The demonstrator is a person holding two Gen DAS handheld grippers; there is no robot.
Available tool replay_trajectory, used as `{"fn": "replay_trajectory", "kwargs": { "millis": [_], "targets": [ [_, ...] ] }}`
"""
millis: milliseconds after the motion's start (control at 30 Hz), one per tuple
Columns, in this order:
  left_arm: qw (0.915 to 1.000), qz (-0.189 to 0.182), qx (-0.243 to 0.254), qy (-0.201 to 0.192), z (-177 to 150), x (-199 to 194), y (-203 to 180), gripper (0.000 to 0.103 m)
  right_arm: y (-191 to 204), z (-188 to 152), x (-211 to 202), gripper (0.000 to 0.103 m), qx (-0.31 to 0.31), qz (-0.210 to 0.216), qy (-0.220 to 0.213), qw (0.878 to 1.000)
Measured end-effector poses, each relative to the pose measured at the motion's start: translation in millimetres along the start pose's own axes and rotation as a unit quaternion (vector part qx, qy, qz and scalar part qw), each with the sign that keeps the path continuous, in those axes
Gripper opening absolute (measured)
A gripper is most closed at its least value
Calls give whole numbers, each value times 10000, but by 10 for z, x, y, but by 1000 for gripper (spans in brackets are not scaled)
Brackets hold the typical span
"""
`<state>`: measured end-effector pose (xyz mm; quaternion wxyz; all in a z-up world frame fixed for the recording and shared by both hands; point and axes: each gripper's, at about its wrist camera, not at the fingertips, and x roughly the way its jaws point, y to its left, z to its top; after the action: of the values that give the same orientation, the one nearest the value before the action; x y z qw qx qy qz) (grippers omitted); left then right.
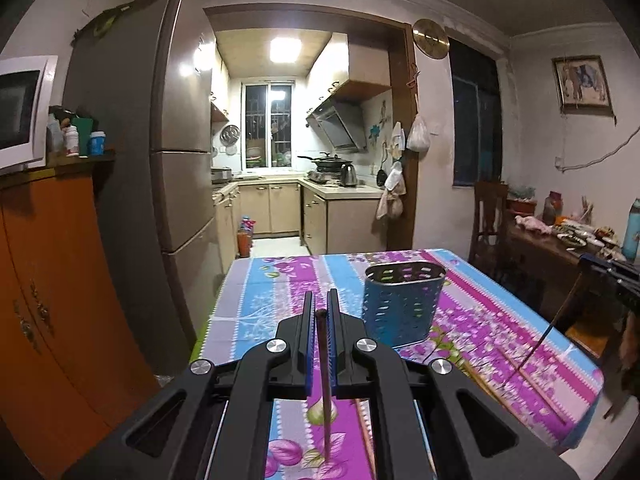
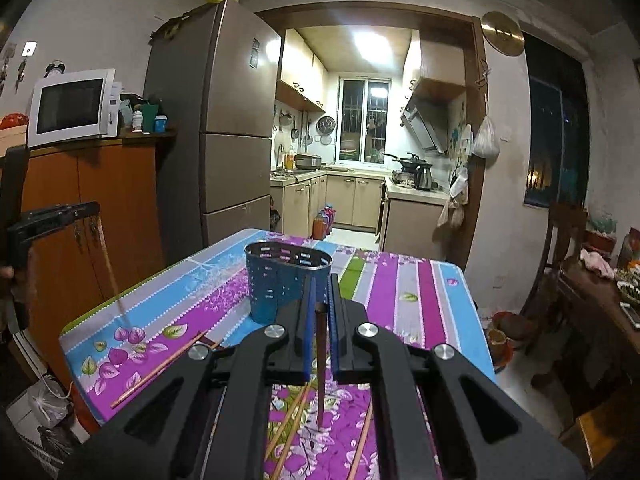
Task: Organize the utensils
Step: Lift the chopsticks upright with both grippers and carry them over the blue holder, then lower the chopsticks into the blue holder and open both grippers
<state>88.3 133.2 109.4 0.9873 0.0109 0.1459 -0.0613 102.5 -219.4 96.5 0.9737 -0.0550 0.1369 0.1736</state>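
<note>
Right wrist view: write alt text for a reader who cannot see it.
The right gripper, shut, holds a dark brown chopstick hanging tip-down above a table with a purple and blue floral cloth. A blue perforated metal utensil holder stands just beyond it, and loose light wooden chopsticks lie on the cloth.
</note>
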Motion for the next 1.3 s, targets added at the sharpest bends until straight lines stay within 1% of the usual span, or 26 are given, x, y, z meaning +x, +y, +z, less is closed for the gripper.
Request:
{"fn": "replay_trajectory", "kwargs": {
  "millis": [233,400,500,567,733,800,900,967,1067,1167,1300],
  "targets": [
    [9999,-112,70,-99,168,8,-79,7,37,235,-12,5,-83,125,-174,9997],
    [9991,-302,117,-267,343,126,-183,7,43,413,179,5,-32,335,-176,9993],
    [9978,-479,111,-451,600,274,-265,7,43,618,315,5,-40,379,-296,9988],
    [9965,-541,137,-616,797,381,-337,7,38,818,413,5,-39,371,-472,9982],
    [9904,-568,298,-1227,1421,699,-600,7,13,1391,676,5,47,343,-983,9945],
    [9877,-543,302,-1438,1606,841,-683,7,5,1528,767,5,18,249,-1179,9927],
    [9840,-624,182,-1659,1787,1117,-764,7,-40,1672,1033,5,118,190,-1294,9913],
    [9838,-674,99,-1658,1819,1356,-803,7,-79,1707,1220,5,196,150,-1301,9912],
    [9865,-725,2,-1469,1734,1666,-825,7,-152,1631,1515,5,351,141,-1221,9918],
    [9906,-712,-7,-1164,1472,2031,-829,7,-190,1465,1799,5,527,175,-1025,9932],
    [9945,-705,-92,-764,1120,2347,-725,7,-163,1187,2134,5,686,239,-588,9956]
  ]
}}
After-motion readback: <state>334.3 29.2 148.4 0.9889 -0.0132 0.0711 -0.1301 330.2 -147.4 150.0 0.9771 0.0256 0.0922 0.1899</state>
